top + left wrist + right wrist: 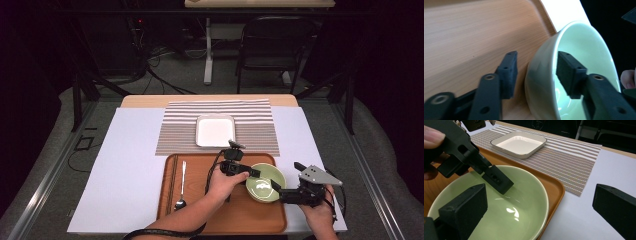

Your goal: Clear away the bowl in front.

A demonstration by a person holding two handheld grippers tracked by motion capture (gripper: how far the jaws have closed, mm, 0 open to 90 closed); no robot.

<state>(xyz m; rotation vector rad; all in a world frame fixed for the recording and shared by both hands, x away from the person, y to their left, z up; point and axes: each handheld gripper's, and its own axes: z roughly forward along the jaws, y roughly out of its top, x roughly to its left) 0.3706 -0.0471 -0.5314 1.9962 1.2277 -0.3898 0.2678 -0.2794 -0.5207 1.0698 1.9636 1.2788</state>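
Left gripper (255,174) straddles the pale green ceramic bowl's (265,183) rim, pads apart from the wall; right gripper (278,191), jaws spread wide, straddles the opposite rim. Left gripper view reveals the gap.

No legible text, label, brand mark, number or sign was found on any surface in the three views. The green bowl (265,182), wooden tray (195,220), white square dish (215,131) and striped mat (255,127) all appeared plain; distant background equipment was possibly marked, but too dark and small to read.
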